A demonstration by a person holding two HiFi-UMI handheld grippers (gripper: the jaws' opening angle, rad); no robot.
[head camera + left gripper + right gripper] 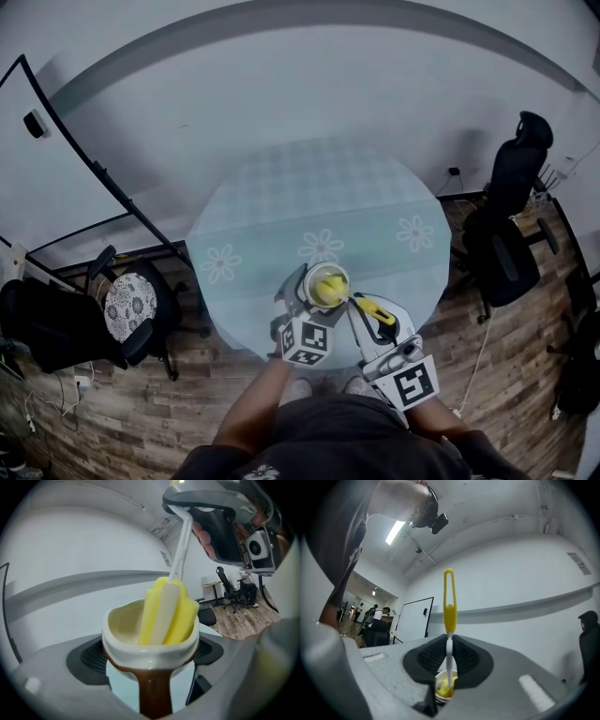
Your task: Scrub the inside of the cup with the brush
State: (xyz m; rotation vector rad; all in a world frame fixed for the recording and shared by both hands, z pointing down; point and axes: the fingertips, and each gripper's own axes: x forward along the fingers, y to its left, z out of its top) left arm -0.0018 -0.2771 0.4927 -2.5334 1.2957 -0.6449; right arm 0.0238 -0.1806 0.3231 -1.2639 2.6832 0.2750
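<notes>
A cream cup (326, 286) with a brown outside and brown handle sits near the front edge of the round table (281, 206). My left gripper (302, 314) is shut on the cup (140, 639), one jaw on each side of it. The brush's yellow sponge head (168, 616) stands inside the cup, and its white stem rises to my right gripper. That right gripper (382, 328) is shut on the brush (449, 611), whose yellow loop handle points upward. Beyond the right gripper (449, 660) the cup (440, 686) shows with the sponge in it.
The table has a pale teal cloth with flower prints. A black office chair (506, 234) stands at the right, and another chair (131, 305) with a patterned cushion at the left. Several people (370, 616) stand far off near a door.
</notes>
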